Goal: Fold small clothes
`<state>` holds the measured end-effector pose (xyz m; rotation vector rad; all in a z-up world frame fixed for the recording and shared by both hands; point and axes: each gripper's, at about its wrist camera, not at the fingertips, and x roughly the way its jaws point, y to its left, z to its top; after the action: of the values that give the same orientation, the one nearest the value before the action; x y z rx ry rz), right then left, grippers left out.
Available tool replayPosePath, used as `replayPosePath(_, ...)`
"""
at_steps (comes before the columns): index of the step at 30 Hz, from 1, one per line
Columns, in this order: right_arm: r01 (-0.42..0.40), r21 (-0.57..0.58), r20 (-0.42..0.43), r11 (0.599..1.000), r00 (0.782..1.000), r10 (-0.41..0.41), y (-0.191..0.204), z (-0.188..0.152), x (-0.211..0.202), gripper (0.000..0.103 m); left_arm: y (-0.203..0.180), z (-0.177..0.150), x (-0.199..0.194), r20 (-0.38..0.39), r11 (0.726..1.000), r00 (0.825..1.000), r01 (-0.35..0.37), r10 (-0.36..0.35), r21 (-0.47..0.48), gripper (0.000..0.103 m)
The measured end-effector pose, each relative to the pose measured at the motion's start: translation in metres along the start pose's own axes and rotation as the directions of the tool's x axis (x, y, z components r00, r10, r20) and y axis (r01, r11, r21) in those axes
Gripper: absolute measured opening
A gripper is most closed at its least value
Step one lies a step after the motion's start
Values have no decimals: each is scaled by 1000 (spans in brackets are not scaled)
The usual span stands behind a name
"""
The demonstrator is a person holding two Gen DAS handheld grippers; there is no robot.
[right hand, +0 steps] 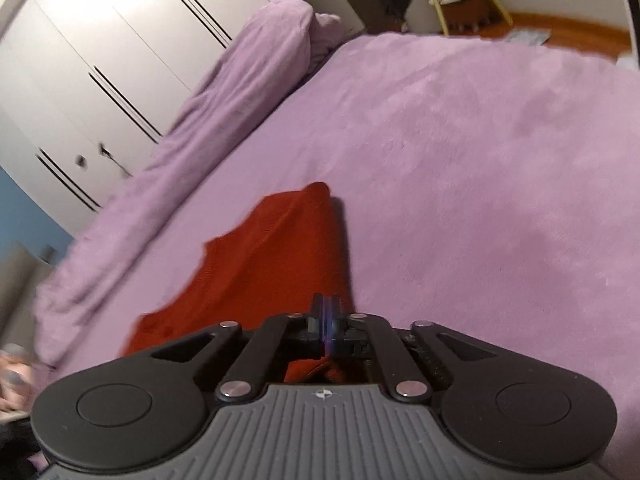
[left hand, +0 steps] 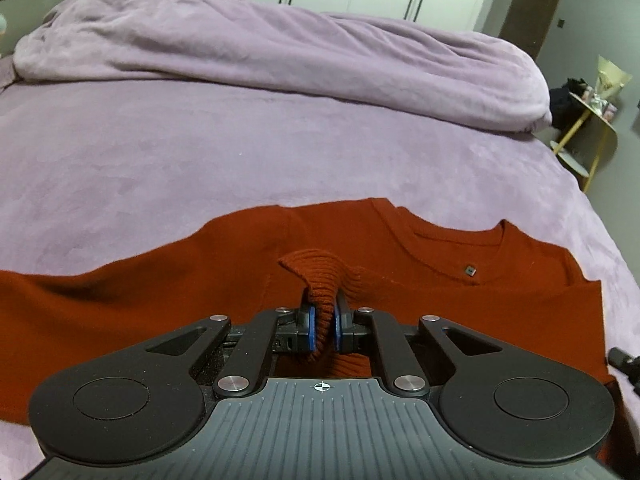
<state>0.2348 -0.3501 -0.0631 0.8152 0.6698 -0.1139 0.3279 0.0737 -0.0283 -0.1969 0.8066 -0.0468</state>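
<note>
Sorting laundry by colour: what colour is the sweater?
Rust red sweater, clearest in the left wrist view.

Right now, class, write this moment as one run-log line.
task: fold sweater | left hand-held gripper: shut on ribbed cuff | right hand-held gripper: shut, grip on fabric unclear | surface: purple bed cover

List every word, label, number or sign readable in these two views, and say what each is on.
No readable text anywhere.
Small tag inside the red sweater's collar: too small to read.
Crosshair mark on the left gripper's body: a symbol, no letters.
Same mark on the right gripper.
</note>
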Motion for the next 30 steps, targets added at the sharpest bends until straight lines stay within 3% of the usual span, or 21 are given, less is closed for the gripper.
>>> replayPosePath(1, -38, 33, -27, 999, 999, 39, -3, -2, -3, 9, 1, 0, 0, 7, 1000, 1000, 1, -1, -1, 10)
replayPosePath(4, -116, 58, -77, 992, 990, 120, -2, -17, -6, 43, 6, 3, -2, 9, 999, 1000, 5, -4, -32, 10)
replayPosePath(5, -112, 51, -81, 992, 990, 115, 0, -22, -5, 46, 7, 4, -3, 10, 999, 1000, 11, -10, -44, 10)
replayPosePath(10, -28, 59, -68, 998, 997, 32, 3, -25, 12, 38, 12, 10, -13, 20, 996, 999, 41, -40, -84, 10)
replayPosePath(12, 4, 4, -50, 1000, 999, -4, 9, -19, 19, 25, 14, 11, -15, 26, 994, 998, 64, -62, -91, 10)
replayPosePath(13, 37, -36, -50, 999, 998, -39, 14, -18, 21, 6, 15, 12, -16, 27, 993, 998, 67, -65, -93, 10)
replayPosePath(15, 53, -112, 26, 992, 998, -50, 17, -16, 17, 5, 15, 12, -14, 32, 993, 997, 70, -67, -91, 10)
replayPosePath(17, 139, -231, 161, 963, 982, -103, 24, -22, 10, 5, 13, 11, -11, 42, 994, 996, 76, -73, -75, 10)
replayPosePath(18, 161, -253, 174, 954, 978, -119, 23, -26, 12, 5, 11, 10, -8, 44, 995, 996, 82, -79, -65, 10)
replayPosePath(20, 169, -269, 118, 948, 983, -142, 18, -35, 21, 5, 2, 6, -1, 53, 997, 996, 77, -76, -18, 11)
replayPosePath(23, 167, -342, 107, 925, 985, -138, 24, -40, 16, 7, -13, -3, 20, 39, 993, 999, -23, 19, 115, 11)
replayPosePath(26, 87, -380, 37, 921, 996, -78, 32, -33, -6, 16, -13, -13, 38, -16, 987, 998, -60, 63, 152, 11)
replayPosePath(28, 52, -401, 62, 914, 998, -30, 39, -27, -20, 17, -11, -18, 38, -8, 986, 999, -52, 54, 159, 12)
replayPosePath(30, 76, -417, 103, 906, 994, -36, 47, -21, -18, 25, -9, -18, 37, -6, 986, 999, -44, 46, 160, 13)
